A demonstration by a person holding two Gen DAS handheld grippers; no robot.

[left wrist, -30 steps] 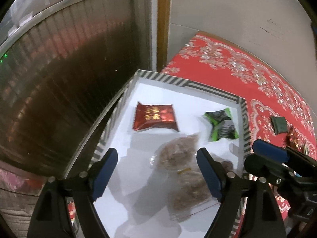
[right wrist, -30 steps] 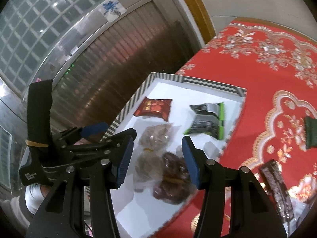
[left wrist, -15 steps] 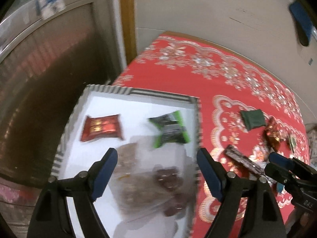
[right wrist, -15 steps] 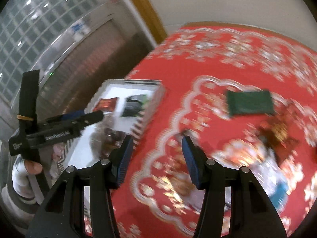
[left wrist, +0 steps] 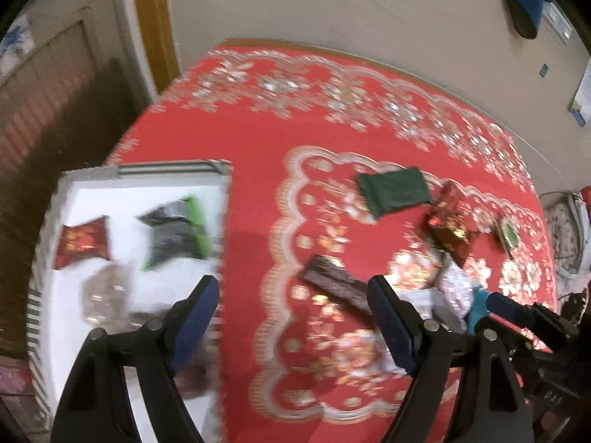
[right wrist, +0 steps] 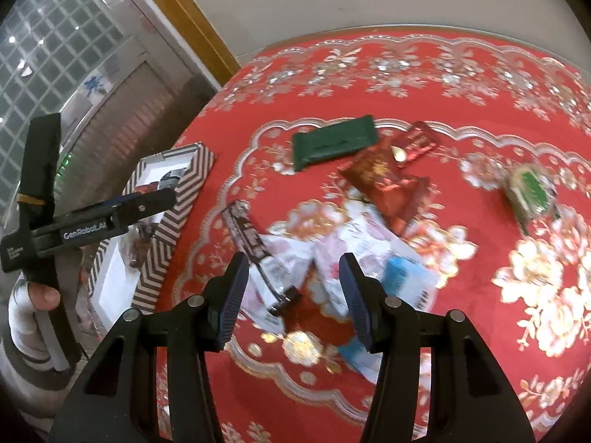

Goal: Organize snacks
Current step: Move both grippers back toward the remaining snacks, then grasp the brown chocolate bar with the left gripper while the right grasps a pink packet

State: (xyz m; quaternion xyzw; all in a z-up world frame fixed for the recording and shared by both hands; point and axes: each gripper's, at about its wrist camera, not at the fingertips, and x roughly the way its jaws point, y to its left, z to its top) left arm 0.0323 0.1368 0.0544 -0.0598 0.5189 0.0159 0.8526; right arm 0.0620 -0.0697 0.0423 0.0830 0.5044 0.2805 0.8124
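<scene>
Hovering over loose snacks mid-frame on the counter (right wrist: pixel 480 387); right gripper (right wrist: pixel 291 291) and left gripper (left wrist: pixel 291 317) jaws spread, empty. Dark bar (right wrist: pixel 245 234) looks light, stiff, prob slippery — grab mid-length.

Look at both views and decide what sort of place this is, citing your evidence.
Probably a room in a home: a table under a red embroidered tablecloth, loose snack packets such as a dark green one, and a glass-block wall beside a wooden door frame.
</scene>
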